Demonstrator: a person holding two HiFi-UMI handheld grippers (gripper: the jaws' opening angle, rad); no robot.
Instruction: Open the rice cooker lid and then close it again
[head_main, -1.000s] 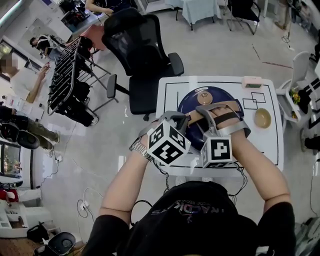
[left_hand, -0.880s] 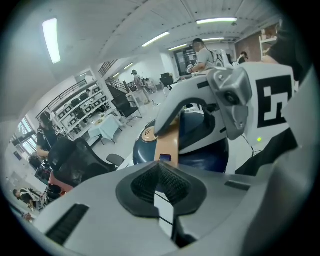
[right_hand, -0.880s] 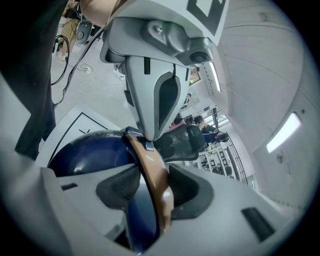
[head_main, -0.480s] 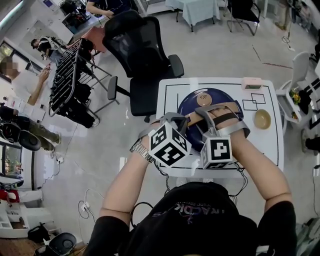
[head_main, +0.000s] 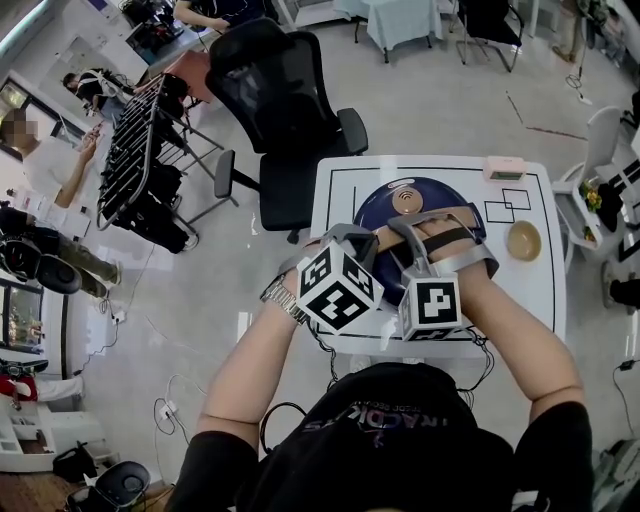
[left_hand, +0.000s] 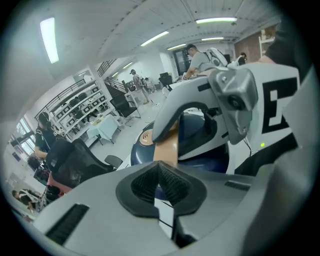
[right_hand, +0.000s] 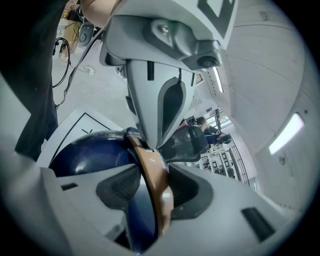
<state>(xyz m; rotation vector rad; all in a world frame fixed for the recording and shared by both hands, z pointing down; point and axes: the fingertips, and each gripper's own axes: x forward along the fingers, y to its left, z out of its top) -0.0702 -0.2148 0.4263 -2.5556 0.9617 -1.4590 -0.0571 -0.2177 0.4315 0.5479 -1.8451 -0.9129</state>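
Right gripper (right_hand: 152, 186): fingers (right_hand: 122, 182) closed on the tan handle (right_hand: 156, 167), which runs between the two pads. Left gripper (left_hand: 161, 172): fingers (left_hand: 145, 186) pressed together, nothing between them, tips just short of the cooker's near side.

Rice cooker (head_main: 385, 208): navy, lid (head_main: 425, 190) down, at the middle of the white counter (head_main: 340, 190).

Around:
- Tan bowl (head_main: 524, 238) to the cooker's right, apart from it.
- Pink device (head_main: 505, 166) at the far right corner.
- Black office chair (head_main: 275, 100) beyond the counter's far left side.
- Rack (head_main: 130, 140) further left on the floor.

Views:
- Head view: the marker cubes (head_main: 338, 287) and hands cover the cooker's near side and both sets of fingertips.
- Right gripper view alone shows the grip on the handle.
- Left gripper view shows the right gripper's body crossing in front of the cooker, with a person (left_hand: 197, 57) standing far behind.
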